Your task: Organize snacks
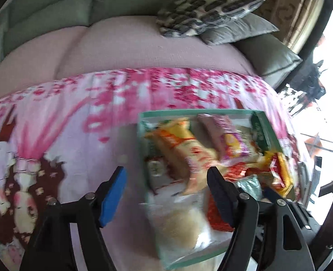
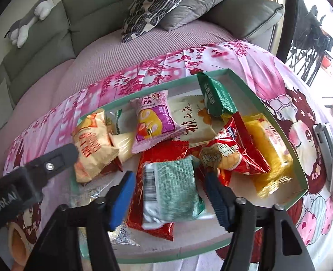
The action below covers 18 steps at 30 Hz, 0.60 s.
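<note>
My right gripper (image 2: 168, 194) hangs with jaws spread on either side of the green-grey packet (image 2: 172, 192) lying on a red packet (image 2: 159, 180) at the near edge of the teal tray (image 2: 277, 122), not yet pinching it; my left gripper (image 1: 166, 194) is likewise spread and empty over the tray's near left corner. I judge the step in hand to be picking a snack for sorting, which next calls for closing squarely on that packet. Farther in lie the purple packet (image 2: 153, 122) and dark green packet (image 2: 216, 97), toward the far edge.
</note>
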Available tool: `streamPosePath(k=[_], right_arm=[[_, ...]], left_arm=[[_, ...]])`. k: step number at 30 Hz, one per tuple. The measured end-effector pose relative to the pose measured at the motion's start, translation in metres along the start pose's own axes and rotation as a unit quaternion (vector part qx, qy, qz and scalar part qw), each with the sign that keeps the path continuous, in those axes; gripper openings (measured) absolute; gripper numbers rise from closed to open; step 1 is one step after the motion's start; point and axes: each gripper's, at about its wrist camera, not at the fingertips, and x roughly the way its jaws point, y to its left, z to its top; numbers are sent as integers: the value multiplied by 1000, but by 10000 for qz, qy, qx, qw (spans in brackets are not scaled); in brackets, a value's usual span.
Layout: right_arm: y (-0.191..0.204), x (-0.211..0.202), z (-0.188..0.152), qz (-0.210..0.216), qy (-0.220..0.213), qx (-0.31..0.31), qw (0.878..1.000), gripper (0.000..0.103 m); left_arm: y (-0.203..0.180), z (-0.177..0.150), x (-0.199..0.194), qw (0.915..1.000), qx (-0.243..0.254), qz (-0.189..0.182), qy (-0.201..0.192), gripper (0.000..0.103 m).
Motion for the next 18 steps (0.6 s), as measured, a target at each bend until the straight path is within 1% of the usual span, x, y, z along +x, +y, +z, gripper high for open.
streamPosePath(k=[1,2,4,6,8,9,10,13,16,18], right_arm=[[1,-2,-2,9,-20,-48,10000,78],[3,-5,-3,24,-48,-93,9999,80],[5,-9,-8,54,-109,-154,9998,86],[8,-14,-12,77,-156,-212,9996,88],[9,-18,-16,81,-201,-240,9995,96],[9,-20,-19,85,-237,-248,9994,101],[10,-23,-21,96,-272,-257,9993,103],[12,-30,-28,123,-325,-296,9990,103],[15,-35,-35,165,-363,-276,9988,103],[17,-39,-39,177,-396,-306,9986,103]], left_arm=[[6,-2,-4,9998,-70,150,-61,79],[11,-4,-7,9996,-113,238,-100,81],[22,-11,-12,9982,-220,527,-175,81],[31,-18,-12,9962,-299,788,-200,81],[40,-27,-15,9940,-425,990,-202,82],[43,-30,-16,9934,-481,1023,-199,82],[45,-34,-18,9929,-532,1040,-207,82],[53,-47,-24,9914,-674,1099,-209,82],[57,-67,-27,9893,-674,1291,-67,82],[58,-76,-27,9891,-660,1316,0,82]])
